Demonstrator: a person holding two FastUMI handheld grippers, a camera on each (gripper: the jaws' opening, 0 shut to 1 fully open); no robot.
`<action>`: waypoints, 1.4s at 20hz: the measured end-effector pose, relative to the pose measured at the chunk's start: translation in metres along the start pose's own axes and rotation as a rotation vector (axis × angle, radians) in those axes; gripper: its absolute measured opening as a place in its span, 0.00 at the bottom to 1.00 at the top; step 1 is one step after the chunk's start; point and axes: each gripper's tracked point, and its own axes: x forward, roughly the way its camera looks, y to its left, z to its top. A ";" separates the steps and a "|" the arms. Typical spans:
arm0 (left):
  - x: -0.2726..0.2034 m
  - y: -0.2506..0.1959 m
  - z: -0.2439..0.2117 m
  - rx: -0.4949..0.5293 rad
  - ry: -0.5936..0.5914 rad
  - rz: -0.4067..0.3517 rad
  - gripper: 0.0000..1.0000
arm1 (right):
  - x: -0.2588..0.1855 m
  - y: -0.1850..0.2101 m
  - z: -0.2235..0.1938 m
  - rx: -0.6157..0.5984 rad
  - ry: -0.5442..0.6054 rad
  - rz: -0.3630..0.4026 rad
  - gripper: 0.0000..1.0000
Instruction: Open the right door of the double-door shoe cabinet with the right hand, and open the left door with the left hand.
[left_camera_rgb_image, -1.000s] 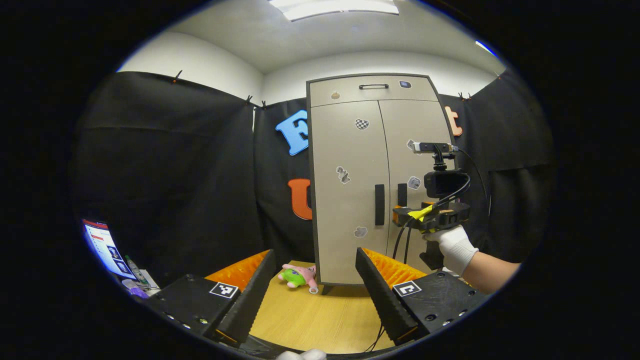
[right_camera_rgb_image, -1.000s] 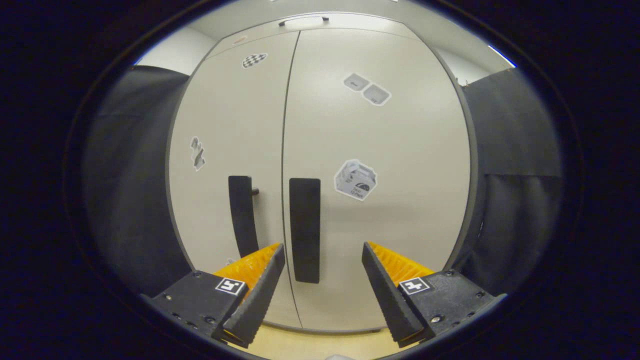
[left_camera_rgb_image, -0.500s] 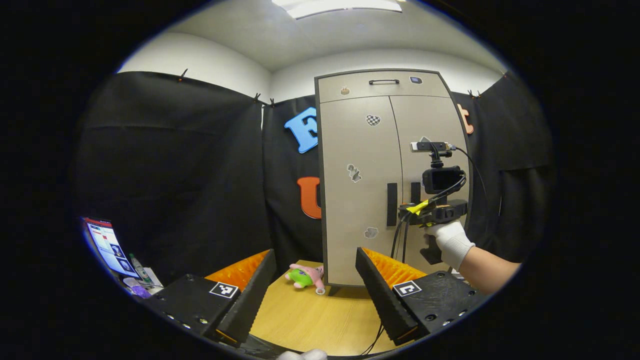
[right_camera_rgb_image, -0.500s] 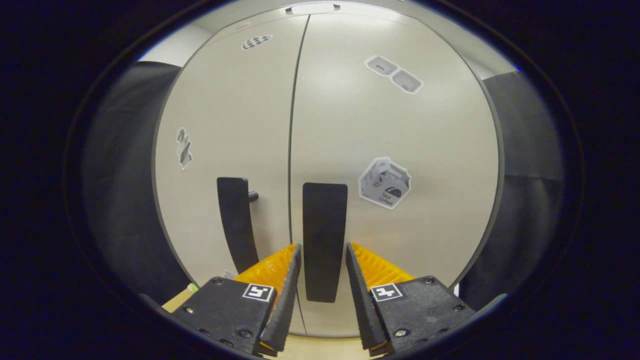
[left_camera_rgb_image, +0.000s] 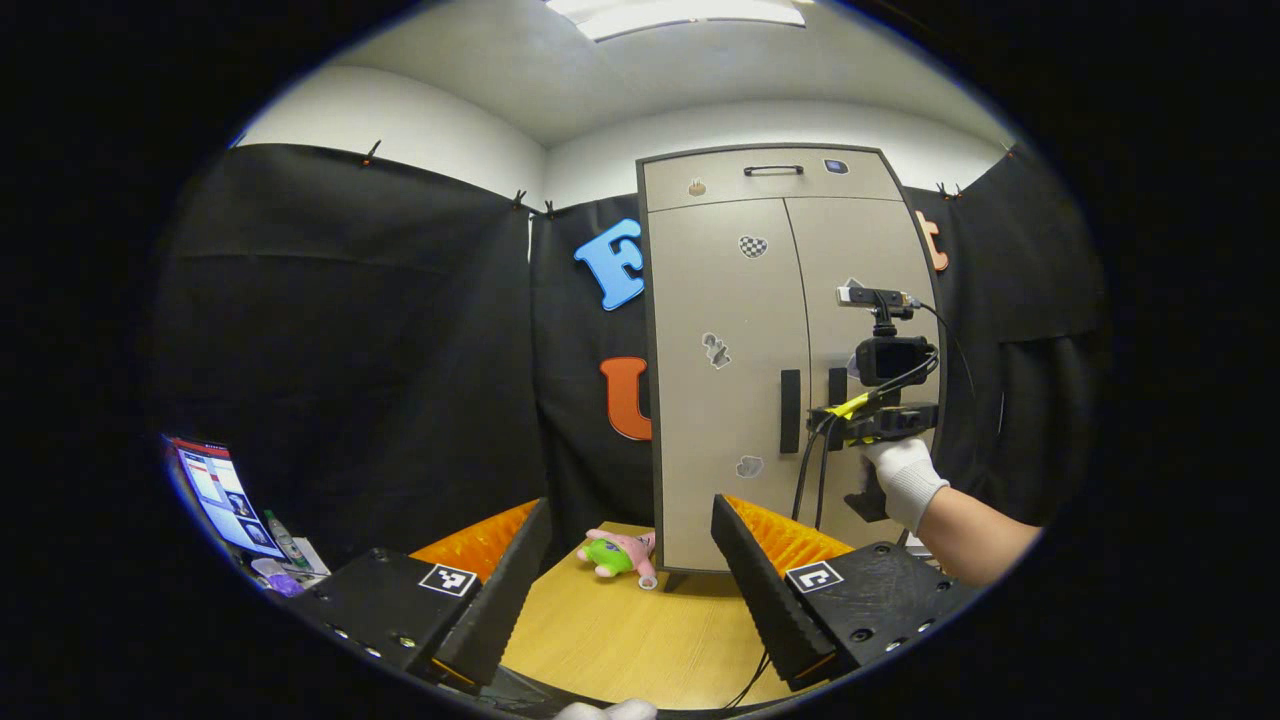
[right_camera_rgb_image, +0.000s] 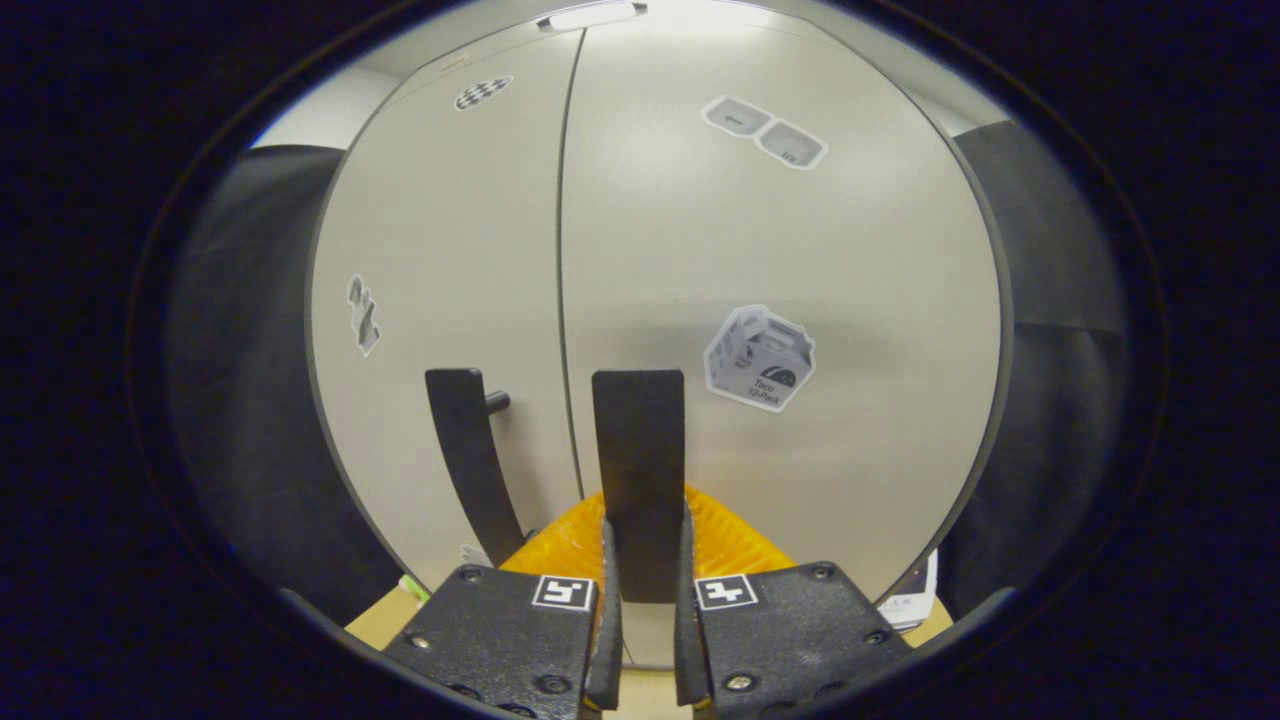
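On the right door handle (right_camera_rgb_image: 640, 470), right gripper (right_camera_rgb_image: 642, 610) clamps.

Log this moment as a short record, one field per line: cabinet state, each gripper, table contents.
cabinet doors: left door and right door both closed
right gripper: shut on the right door handle, both fingers pressing its lower end
left gripper: open, held back from the shoe cabinet, holding nothing
left door handle: untouched
table: plush toy lying beside the cabinet's base
task progress: right handle gripped, no door opened yet
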 end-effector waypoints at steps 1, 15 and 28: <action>-0.003 0.002 0.001 0.004 -0.002 -0.001 0.96 | -0.003 0.000 -0.001 -0.003 0.005 0.010 0.23; -0.044 -0.004 -0.007 0.009 -0.012 -0.079 0.96 | -0.111 -0.031 -0.020 -0.031 -0.007 0.043 0.19; -0.063 -0.033 -0.010 -0.005 -0.016 -0.203 0.96 | -0.187 -0.100 -0.028 -0.017 -0.014 -0.021 0.14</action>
